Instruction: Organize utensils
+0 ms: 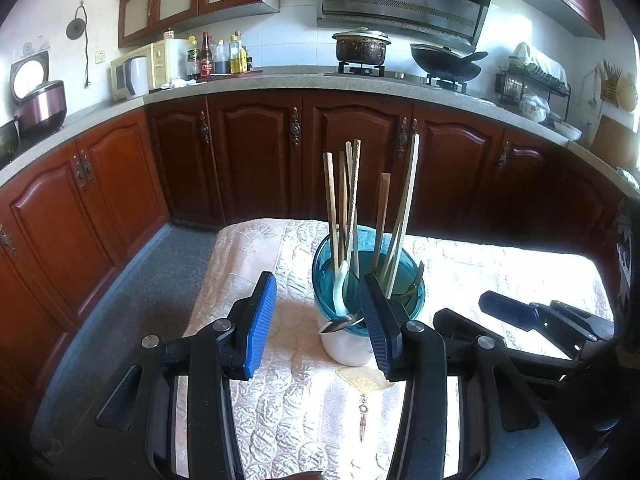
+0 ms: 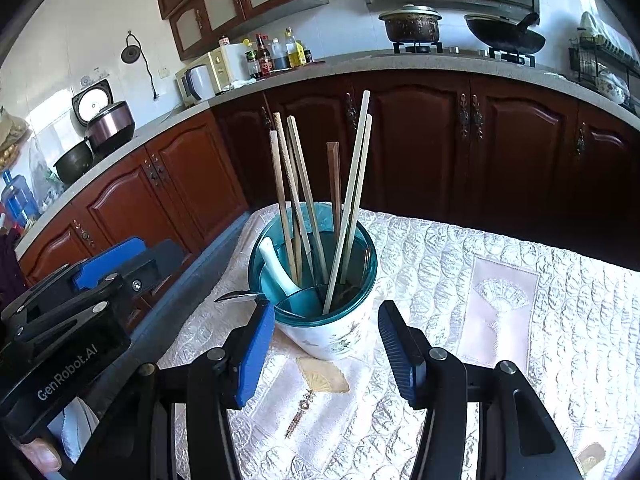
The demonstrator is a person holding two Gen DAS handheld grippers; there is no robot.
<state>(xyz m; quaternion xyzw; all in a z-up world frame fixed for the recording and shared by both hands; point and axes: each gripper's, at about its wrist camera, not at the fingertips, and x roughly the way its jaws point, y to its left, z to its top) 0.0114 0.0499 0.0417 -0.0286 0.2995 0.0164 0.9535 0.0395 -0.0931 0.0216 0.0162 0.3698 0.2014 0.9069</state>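
Both my left hand-held gripper (image 1: 318,316) and right hand-held gripper (image 2: 326,344) hang released before the teal-rimmed white utensil cup (image 2: 328,336); next, I judge, pushing in the overhanging steel spoon (image 2: 238,297)

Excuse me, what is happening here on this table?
A person holds two grippers over a quilted tablecloth. Both the left gripper and the right gripper are open and hold nothing. Between them stands the utensil holder with chopsticks, a white spoon and a metal spoon hanging over its rim.
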